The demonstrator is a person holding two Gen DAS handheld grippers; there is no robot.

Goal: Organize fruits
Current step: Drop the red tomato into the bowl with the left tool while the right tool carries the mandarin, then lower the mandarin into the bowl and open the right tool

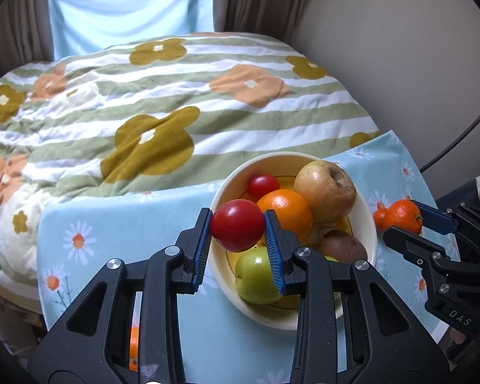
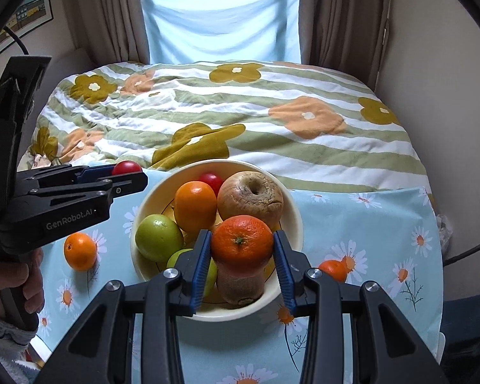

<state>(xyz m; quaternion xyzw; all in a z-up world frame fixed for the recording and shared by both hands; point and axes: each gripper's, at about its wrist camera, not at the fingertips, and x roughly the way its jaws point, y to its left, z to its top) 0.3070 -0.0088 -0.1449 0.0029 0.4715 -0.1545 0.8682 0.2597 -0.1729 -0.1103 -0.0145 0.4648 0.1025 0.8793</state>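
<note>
Your left claw (image 1: pixel 237 230) is clamped on a red tomato (image 1: pixel 237 229), held over the near left rim of the bowl (image 1: pixel 369 224). Your right claw (image 2: pixel 242 249) is clamped on a tangerine (image 2: pixel 242 243), held above the kiwi (image 2: pixel 240 283) at the bowl's near side. Both fruits look to be in the carrying step, just short of release. Next, lower each one into a free gap between the green apple (image 2: pixel 158 236), the orange (image 2: pixel 195 206) and the brown apple (image 2: pixel 249 196), then part the pads gently. Two more oranges, one (image 2: pixel 80 251) and another (image 2: pixel 334 269), wait on the bench (image 2: pixel 384 224) beside the bowl.
</note>
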